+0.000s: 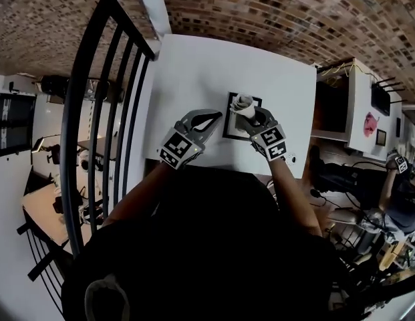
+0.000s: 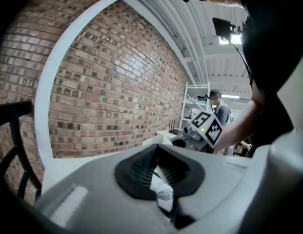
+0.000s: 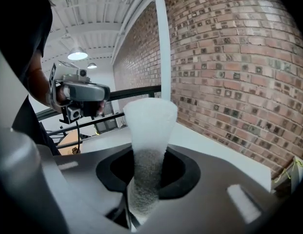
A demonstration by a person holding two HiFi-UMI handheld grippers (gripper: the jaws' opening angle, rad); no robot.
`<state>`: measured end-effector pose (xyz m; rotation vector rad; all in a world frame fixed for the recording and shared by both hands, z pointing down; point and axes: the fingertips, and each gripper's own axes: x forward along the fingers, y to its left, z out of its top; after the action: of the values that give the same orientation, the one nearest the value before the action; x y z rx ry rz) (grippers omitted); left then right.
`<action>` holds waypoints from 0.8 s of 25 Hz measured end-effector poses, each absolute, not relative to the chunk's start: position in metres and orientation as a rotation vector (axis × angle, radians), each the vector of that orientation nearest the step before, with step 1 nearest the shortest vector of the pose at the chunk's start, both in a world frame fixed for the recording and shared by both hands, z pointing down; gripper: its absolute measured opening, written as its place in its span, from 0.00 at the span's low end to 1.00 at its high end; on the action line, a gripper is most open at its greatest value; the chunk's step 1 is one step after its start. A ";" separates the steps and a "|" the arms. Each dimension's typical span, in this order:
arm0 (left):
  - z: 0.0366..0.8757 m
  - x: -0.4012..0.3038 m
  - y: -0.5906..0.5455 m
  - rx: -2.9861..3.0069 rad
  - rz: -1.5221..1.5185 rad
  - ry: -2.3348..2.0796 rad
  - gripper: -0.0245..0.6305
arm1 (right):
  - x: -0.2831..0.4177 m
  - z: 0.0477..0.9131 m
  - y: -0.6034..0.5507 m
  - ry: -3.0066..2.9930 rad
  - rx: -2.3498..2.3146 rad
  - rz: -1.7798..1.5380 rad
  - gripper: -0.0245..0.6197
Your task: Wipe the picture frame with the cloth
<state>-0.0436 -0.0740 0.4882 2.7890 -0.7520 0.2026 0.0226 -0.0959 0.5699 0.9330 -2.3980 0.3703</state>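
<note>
I count two tongs, one cloth, one picture frame and one desk. My right tongs are clenched on the rolled white cloth, which stands up out of them like a cone. My left tongs are drawn together. A small white scrap shows low in their gap, and I cannot tell what it is. The black picture frame lies flat under my right tongs, with its left edge just beside the tips of my left tongs. The cloth is above the frame's top part. The desk is white and bare beyond both tongs, out to its far edge at the brick wall. Left of my left tongs the bare top runs to the desk's side edge, where a black railing stands close. Right of my right tongs the desk ends near a wooden unit, and a second person is well apart on that side.
</note>
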 end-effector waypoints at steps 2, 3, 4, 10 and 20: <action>0.491 -0.039 -0.081 2.785 0.210 -0.774 0.04 | 0.026 0.587 -0.107 -2.366 0.906 0.369 0.20; 0.491 -0.037 -0.084 2.781 0.212 -0.789 0.04 | 0.027 0.597 -0.112 -2.346 0.883 0.364 0.20; 0.490 -0.036 -0.085 2.776 0.212 -0.806 0.04 | 0.026 0.607 -0.115 -2.324 0.854 0.359 0.20; 0.497 -0.037 -0.087 2.714 0.276 -0.931 0.04 | 0.027 0.665 -0.141 -2.151 0.695 0.257 0.20; 0.537 -0.055 -0.084 2.541 0.404 -1.089 0.04 | 0.015 0.723 -0.170 -1.969 0.473 0.150 0.20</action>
<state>-0.0549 -0.0841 0.5369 2.5406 -1.0886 0.4044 0.0149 -0.1699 0.7234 0.4732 -1.9695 0.1502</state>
